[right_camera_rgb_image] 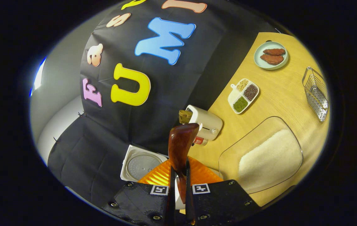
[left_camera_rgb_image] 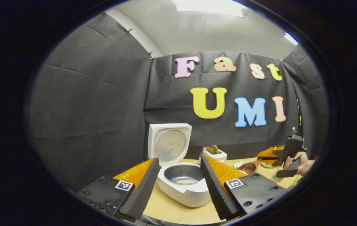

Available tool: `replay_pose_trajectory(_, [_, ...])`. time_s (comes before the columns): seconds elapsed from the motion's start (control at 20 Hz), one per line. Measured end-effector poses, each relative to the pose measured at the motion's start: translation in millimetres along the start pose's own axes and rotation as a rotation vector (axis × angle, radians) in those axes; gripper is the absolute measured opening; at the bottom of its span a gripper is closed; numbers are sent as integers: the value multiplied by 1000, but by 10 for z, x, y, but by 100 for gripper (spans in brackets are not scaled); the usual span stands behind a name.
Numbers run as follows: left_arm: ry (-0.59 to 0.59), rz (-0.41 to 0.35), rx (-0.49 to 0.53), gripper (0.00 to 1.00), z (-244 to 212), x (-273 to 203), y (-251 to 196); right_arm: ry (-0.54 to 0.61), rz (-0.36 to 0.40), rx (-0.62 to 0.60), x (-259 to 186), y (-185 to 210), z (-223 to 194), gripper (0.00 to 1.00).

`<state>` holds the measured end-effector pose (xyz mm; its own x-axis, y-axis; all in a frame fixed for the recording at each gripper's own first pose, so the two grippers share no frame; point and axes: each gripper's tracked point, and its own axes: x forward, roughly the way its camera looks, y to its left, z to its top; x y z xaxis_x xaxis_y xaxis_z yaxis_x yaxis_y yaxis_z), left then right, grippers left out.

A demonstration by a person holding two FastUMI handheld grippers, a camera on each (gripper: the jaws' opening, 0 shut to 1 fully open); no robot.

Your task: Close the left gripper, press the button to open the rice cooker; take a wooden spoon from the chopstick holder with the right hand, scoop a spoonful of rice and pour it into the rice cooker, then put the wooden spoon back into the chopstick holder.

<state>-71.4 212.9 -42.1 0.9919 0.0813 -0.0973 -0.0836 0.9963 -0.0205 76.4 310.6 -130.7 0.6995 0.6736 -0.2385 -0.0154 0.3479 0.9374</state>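
The right gripper point(right_camera_rgb_image: 178, 175) is pinching the spoon point(right_camera_rgb_image: 180, 147). Both fingers press on its handle, and the dark red bowl end sticks out past them. Most of the handle is hidden between the fingers. In the left gripper view the same gripper point(left_camera_rgb_image: 271, 157) is far off to the right, held by a hand point(left_camera_rgb_image: 301, 161), with the spoon point(left_camera_rgb_image: 249, 167) pointing toward the cooker. The edge of the view cuts off the rest of the hand.

The left gripper point(left_camera_rgb_image: 180, 182) has its fingers spread wide apart, with nothing between them. Past them sits the white cooker point(left_camera_rgb_image: 183, 183) on the table point(left_camera_rgb_image: 178, 210). Its lid point(left_camera_rgb_image: 169, 142) stands open. There is something pale at the bottom of the pot, but it is too small to tell what.

Just behind the cooker is the white holder point(left_camera_rgb_image: 217, 154) with wooden tops poking out. In the right gripper view the holder point(right_camera_rgb_image: 205, 121) lies just past the spoon's tip, and a small bottle point(right_camera_rgb_image: 199, 141) peeks out beside it, partly hidden.

Near the right gripper is a clear tub point(right_camera_rgb_image: 260, 153) with rice point(right_camera_rgb_image: 271, 158) in it; its near end is cut off. Farther out are a split dish point(right_camera_rgb_image: 243, 95) of beans, a plate point(right_camera_rgb_image: 271, 56) with two brown pieces, and a wire rack point(right_camera_rgb_image: 316, 94).
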Motion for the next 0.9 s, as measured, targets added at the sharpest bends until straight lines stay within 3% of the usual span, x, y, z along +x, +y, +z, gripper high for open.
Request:
replay_pose_trajectory(0.4, [8,70,-21,92,-41,-135,319,42,73,-74,350,632,-196,13])
replay_pose_trajectory(0.9, [34,198,-53,92,-189,-457,754,99,119,-188,1057,1164,-818,13])
